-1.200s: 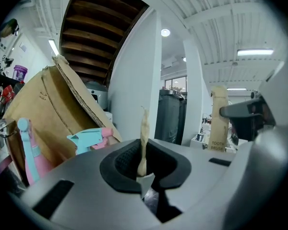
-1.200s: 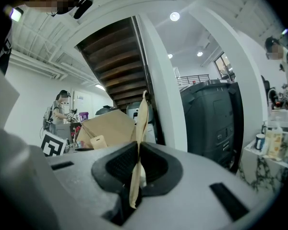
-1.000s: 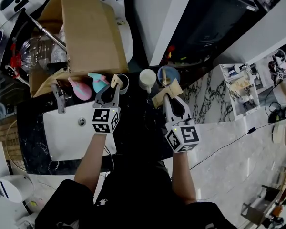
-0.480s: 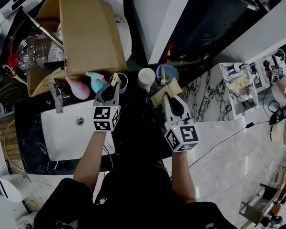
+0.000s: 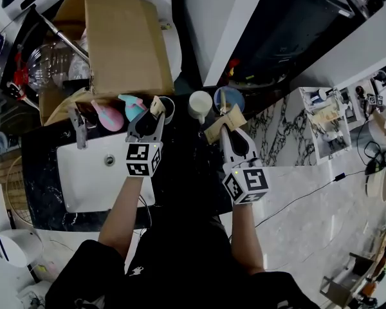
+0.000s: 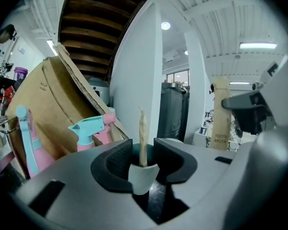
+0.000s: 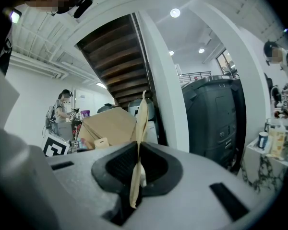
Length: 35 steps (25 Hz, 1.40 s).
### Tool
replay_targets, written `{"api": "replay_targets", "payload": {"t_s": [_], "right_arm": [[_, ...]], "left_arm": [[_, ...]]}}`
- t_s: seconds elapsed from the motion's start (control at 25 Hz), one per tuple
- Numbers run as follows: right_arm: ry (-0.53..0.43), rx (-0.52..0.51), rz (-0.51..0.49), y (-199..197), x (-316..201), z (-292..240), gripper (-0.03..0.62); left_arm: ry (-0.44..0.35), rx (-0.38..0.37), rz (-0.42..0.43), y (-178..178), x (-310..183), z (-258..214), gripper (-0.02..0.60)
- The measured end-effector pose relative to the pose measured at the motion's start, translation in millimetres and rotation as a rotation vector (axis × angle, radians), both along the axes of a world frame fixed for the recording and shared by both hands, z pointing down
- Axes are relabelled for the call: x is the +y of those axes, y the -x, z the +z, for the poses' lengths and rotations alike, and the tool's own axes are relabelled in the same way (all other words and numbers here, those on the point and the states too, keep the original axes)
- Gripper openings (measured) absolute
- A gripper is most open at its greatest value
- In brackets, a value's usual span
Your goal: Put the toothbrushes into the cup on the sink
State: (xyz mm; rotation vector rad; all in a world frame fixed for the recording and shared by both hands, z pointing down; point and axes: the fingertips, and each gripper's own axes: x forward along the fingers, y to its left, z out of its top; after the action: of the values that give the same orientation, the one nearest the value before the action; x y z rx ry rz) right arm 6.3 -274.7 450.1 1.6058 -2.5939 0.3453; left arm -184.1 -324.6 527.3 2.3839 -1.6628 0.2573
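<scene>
My left gripper (image 5: 156, 112) hovers over a small grey cup (image 5: 167, 110) behind the sink. In the left gripper view its jaws (image 6: 143, 147) are opening. A paper-wrapped toothbrush (image 6: 143, 131) stands upright in the cup (image 6: 143, 177) between the pads, with a gap on each side. My right gripper (image 5: 226, 134) is further right over the dark counter. It is shut on a second wrapped toothbrush (image 7: 140, 123), which shows as a tan packet (image 5: 224, 122) pointing up and away.
A white basin (image 5: 96, 188) with a faucet (image 5: 78, 129) lies at the left. Pink (image 5: 108, 118) and teal (image 5: 134, 108) spray bottles stand behind it, below a cardboard box (image 5: 116, 37). A white cup (image 5: 199, 103) and a blue cup (image 5: 229, 99) stand between the grippers.
Neither gripper has visibly moved in the head view; only the camera has shifted a little.
</scene>
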Motion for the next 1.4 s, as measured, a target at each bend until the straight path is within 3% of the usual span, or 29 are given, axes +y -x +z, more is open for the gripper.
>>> {"api": "replay_targets", "payload": {"t_s": [0.32, 0.92, 1.4], "right_arm": [[-0.027, -0.018, -0.043, 1, -2, -11, 0.023], [-0.112, -0.02, -0.185, 6, -5, -44, 0.023], [-0.14, -0.017, -0.272, 6, -29, -50, 0.023]], "left_arm": [[-0.028, -0.009, -0.058, 8, 21, -18, 0.143], [-0.104, -0.019, -0.212, 15, 70, -63, 0.003], [-0.116, -0.042, -0.257, -2, 88, -70, 0.002]]}}
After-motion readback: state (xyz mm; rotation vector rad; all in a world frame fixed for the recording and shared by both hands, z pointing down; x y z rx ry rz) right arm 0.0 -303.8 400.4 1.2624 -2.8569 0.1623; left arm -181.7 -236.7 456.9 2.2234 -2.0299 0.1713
